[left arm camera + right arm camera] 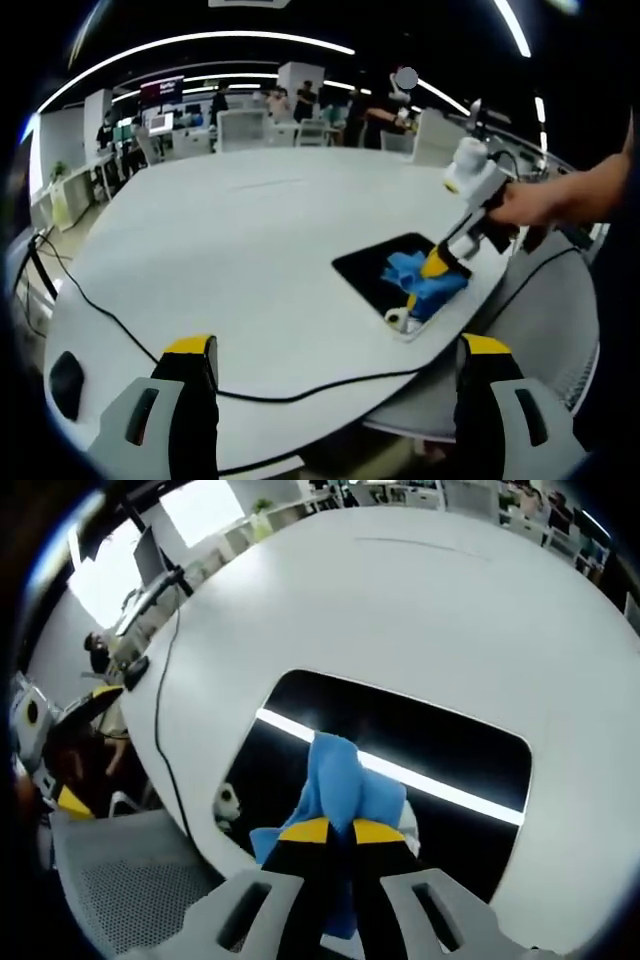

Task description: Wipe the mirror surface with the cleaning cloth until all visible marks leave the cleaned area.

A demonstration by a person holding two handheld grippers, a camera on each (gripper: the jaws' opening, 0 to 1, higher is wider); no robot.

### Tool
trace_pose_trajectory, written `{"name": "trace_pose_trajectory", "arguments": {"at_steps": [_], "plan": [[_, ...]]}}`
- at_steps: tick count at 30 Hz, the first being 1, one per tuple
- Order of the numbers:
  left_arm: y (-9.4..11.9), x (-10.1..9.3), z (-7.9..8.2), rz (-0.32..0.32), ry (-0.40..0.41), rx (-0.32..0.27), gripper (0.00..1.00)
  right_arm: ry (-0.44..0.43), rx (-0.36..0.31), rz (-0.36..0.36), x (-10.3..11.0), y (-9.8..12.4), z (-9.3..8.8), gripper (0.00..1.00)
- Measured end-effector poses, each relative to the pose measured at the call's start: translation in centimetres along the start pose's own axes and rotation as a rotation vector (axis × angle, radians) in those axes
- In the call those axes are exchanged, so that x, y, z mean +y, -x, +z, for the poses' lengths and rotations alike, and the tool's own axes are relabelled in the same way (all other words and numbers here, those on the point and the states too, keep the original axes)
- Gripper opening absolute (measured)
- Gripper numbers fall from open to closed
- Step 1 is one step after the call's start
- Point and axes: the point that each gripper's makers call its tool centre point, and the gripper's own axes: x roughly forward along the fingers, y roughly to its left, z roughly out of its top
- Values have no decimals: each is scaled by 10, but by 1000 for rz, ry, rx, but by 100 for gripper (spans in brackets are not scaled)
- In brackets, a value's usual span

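Pinching blue cloth on mirror, right gripper angled down; left gripper spread, hovering.

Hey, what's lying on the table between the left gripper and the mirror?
In the left gripper view, a thin black cable crosses the white table between the left gripper and the mirror; otherwise that stretch is bare.

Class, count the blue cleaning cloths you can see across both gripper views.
1: the blue cloth is pinched by the right gripper, on the dark mirror near the table's edge.
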Motion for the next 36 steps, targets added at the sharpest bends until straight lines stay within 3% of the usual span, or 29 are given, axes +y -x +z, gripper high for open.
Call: {"name": "trace_pose_trajectory", "arguments": {"at_steps": [23, 27, 34, 36], "plan": [[-1, 1, 0, 3, 3, 10, 100, 12, -26, -42, -25, -18, 55, 1], [-1, 1, 1, 3, 0, 11, 100, 69, -46, -54, -30, -21, 65, 1], [0, 7, 7, 19, -10, -11, 100, 64, -14, -63, -30, -22, 66, 1], [-1, 9, 7, 21, -10, -12, 100, 73, -40, -51, -31, -23, 69, 1]]}}
